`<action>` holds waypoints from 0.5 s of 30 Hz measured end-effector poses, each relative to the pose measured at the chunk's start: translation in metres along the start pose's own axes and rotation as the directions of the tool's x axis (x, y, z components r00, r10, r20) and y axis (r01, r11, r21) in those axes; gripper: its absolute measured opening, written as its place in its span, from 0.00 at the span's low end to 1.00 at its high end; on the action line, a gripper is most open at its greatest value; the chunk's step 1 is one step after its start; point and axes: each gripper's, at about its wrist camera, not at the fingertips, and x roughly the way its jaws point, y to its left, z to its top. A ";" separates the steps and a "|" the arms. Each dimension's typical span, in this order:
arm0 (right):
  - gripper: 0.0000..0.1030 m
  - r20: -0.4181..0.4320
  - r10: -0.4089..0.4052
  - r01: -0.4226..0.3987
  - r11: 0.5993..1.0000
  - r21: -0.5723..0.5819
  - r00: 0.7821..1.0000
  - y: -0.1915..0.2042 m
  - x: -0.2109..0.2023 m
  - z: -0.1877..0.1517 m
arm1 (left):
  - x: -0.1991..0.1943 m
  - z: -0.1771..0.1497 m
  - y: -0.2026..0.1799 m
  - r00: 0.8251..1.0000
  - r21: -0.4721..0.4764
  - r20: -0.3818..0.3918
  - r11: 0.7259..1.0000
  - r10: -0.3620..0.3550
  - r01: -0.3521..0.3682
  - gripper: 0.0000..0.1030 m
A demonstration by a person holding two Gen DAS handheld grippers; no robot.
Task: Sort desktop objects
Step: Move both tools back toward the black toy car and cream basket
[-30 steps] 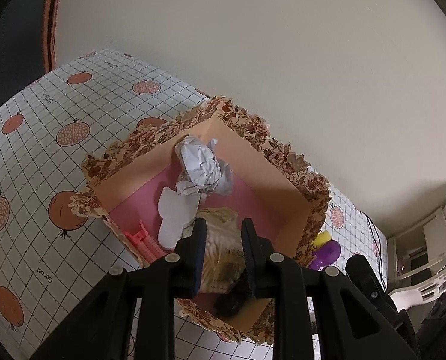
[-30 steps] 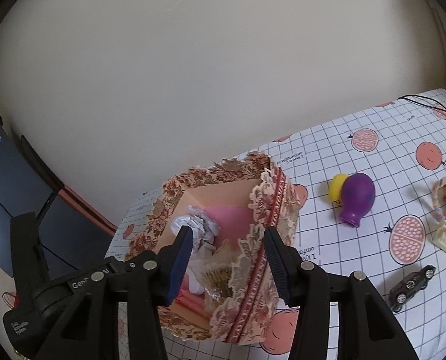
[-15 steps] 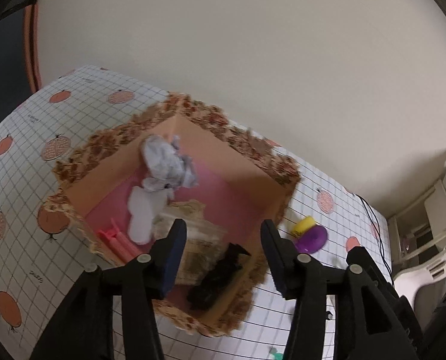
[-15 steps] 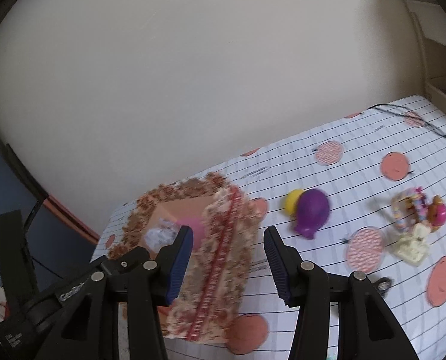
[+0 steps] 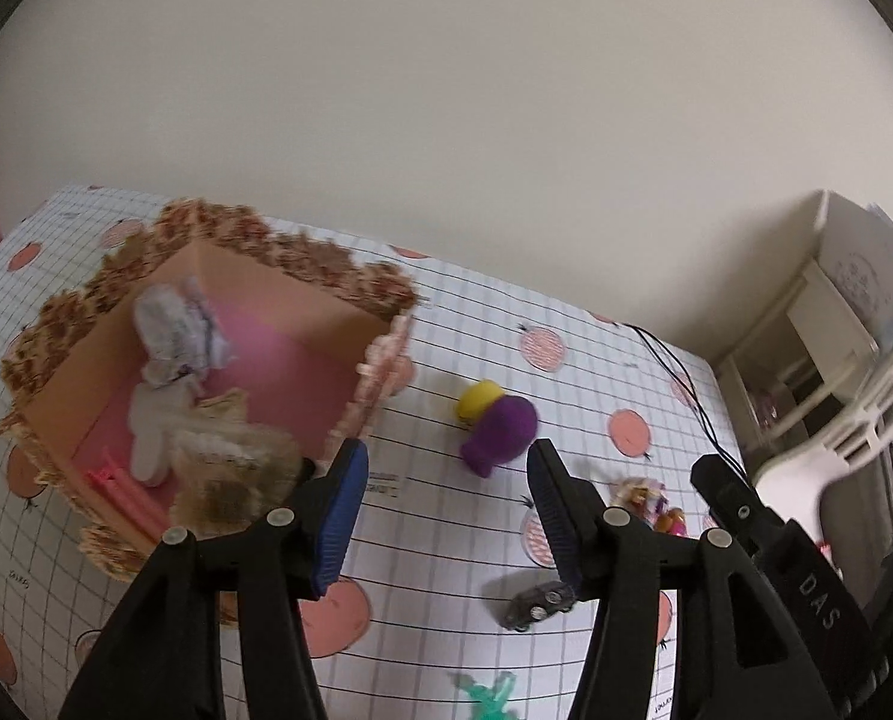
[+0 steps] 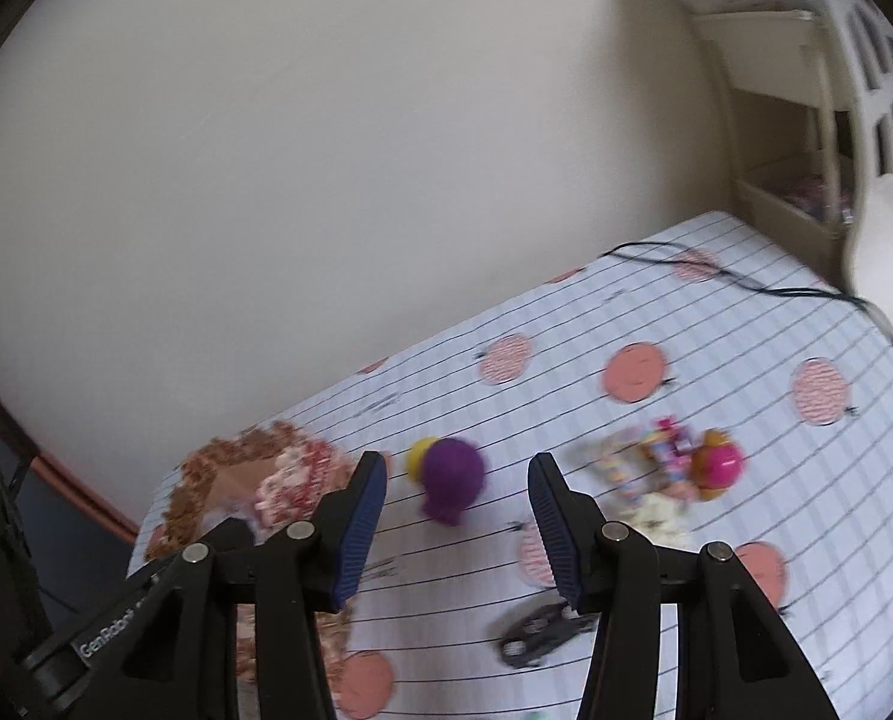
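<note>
Purple and capped in yellow, a small toy (image 5: 499, 425) lay on its side on the checked tablecloth (image 5: 596, 396), just beyond the fingertips of both tools. The left gripper (image 5: 446, 483) hung above the cloth with its jaws spread wide and nothing between them; the right gripper (image 6: 455, 495) was likewise wide apart and empty, the purple toy (image 6: 451, 475) showing in the gap between its fingers. To the left stood the floral-edged box (image 5: 338, 276), holding a crumpled ball of paper (image 5: 176, 324), a white scrap, a pale wrapped packet (image 5: 230, 468) and a pink clip (image 5: 122, 492) on its pink floor. A dark toy car (image 5: 536, 597) sat on the cloth near the left tool's right finger, well apart from the box. Beyond it lay a blurred cluster of bright trinkets (image 6: 668, 468), and a green piece (image 5: 488, 693) showed at the bottom edge. A black cable (image 5: 680, 384) trailed across the far corner.
</note>
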 end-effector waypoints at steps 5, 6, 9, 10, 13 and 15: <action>0.51 0.015 -0.054 0.053 0.997 0.051 0.998 -0.031 -0.011 0.011 | 0.014 -0.008 -0.024 0.999 0.050 -0.038 0.999 -0.012 0.014 0.55; 0.51 0.021 -0.065 0.064 0.996 0.057 0.998 -0.037 -0.015 0.012 | 0.018 -0.011 -0.030 0.999 0.064 -0.050 0.998 -0.017 0.020 0.55; 0.51 0.025 -0.096 0.094 0.993 0.073 0.995 -0.051 -0.021 0.016 | 0.027 -0.019 -0.044 0.997 0.095 -0.074 0.995 -0.028 0.035 0.55; 0.51 0.021 -0.104 0.102 0.992 0.079 0.994 -0.055 -0.022 0.017 | 0.031 -0.022 -0.050 0.996 0.113 -0.087 0.993 -0.031 0.041 0.55; 0.51 -0.012 -0.130 0.130 0.988 0.085 0.991 -0.067 -0.019 0.016 | 0.041 -0.031 -0.064 0.993 0.156 -0.116 0.986 -0.032 0.050 0.55; 0.55 -0.050 -0.163 0.166 0.983 0.074 0.985 -0.074 -0.012 0.013 | 0.048 -0.037 -0.072 0.990 0.183 -0.138 0.982 -0.031 0.056 0.55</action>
